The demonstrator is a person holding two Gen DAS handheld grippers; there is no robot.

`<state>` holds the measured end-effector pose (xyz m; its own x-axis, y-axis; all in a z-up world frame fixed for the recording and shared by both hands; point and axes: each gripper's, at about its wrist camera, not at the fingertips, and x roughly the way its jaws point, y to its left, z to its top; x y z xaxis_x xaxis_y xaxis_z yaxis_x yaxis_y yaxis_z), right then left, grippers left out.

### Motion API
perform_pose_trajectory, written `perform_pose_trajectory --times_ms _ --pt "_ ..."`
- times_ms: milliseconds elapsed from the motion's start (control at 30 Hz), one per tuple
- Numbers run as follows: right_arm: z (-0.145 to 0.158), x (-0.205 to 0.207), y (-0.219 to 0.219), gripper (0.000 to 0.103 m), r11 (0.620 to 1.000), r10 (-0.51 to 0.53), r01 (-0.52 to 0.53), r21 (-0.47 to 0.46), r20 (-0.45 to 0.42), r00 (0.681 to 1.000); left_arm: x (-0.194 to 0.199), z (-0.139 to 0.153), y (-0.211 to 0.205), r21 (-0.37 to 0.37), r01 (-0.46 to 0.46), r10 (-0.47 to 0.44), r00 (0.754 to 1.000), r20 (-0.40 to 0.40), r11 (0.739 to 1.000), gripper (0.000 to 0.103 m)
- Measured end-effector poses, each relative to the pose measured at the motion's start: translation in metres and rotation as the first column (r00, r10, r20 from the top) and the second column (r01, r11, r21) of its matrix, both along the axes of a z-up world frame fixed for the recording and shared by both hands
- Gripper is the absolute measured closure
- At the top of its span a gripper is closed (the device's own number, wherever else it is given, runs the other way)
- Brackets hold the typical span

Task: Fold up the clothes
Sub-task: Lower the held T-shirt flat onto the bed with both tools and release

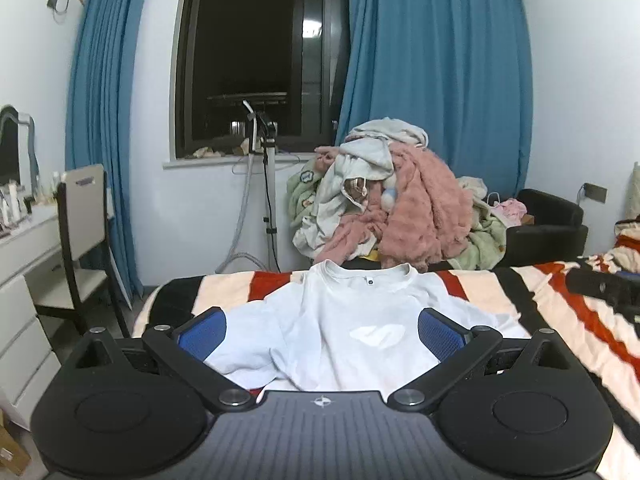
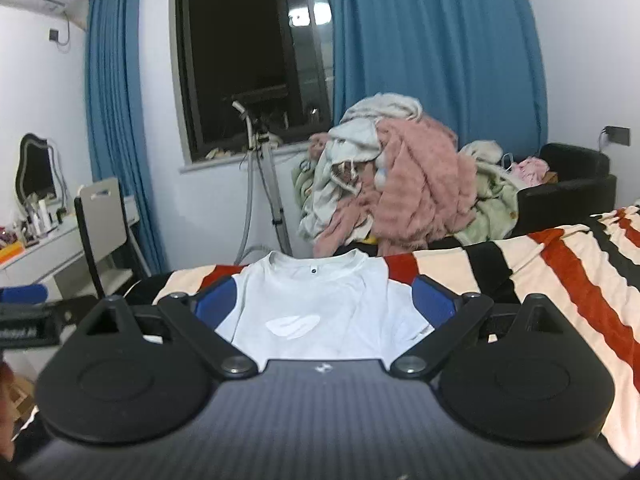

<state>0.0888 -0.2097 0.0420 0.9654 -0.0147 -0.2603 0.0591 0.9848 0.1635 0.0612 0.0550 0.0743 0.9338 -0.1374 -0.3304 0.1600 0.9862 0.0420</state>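
A white T-shirt [image 1: 344, 320] lies face up on the striped bed, collar toward the far edge, with a pale logo on the chest. Its left sleeve is folded inward and rumpled. It also shows in the right wrist view [image 2: 316, 304]. My left gripper [image 1: 322, 334] is open above the shirt's near part, blue pads [image 1: 202, 334] wide apart, holding nothing. My right gripper [image 2: 324, 300] is open over the shirt, blue pads [image 2: 434, 298] either side of it, empty. The right gripper's body appears at the right in the left wrist view [image 1: 604, 286].
The bed has a red, black and cream striped blanket [image 1: 560, 312]. A pile of clothes [image 1: 392, 200] sits on a black armchair [image 1: 548, 224] behind the bed. A chair [image 1: 80, 232] and white dresser [image 1: 20, 280] stand left. A stand [image 1: 268, 184] is under the window.
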Motion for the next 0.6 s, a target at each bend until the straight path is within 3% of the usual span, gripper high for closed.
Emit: perform_pose_trajectory --times_ms 167,300,400,500,600 --pt "-0.053 -0.02 -0.002 0.007 0.999 0.006 -0.007 0.042 0.04 0.999 -0.025 -0.03 0.002 0.042 0.036 -0.04 0.995 0.087 0.998 0.0" --pt "-0.084 -0.02 0.002 0.007 0.999 0.023 -0.023 -0.042 -0.004 1.0 -0.012 -0.053 0.009 -0.015 0.021 -0.022 0.999 -0.028 1.0 0.0" --pt "-0.084 -0.015 0.003 0.007 0.999 0.017 -0.017 -0.039 0.014 1.0 -0.004 -0.052 0.009 -0.054 0.01 -0.012 0.998 -0.054 0.998 0.0" --pt "-0.086 -0.015 0.005 0.007 1.0 0.004 -0.003 -0.021 0.037 0.999 -0.001 -0.055 0.004 -0.041 0.016 -0.019 0.997 -0.073 0.999 0.0" --pt "-0.094 -0.015 0.007 0.007 0.998 -0.004 0.007 -0.061 0.041 0.999 0.023 -0.065 -0.005 -0.043 0.046 -0.051 0.988 -0.148 0.998 0.0"
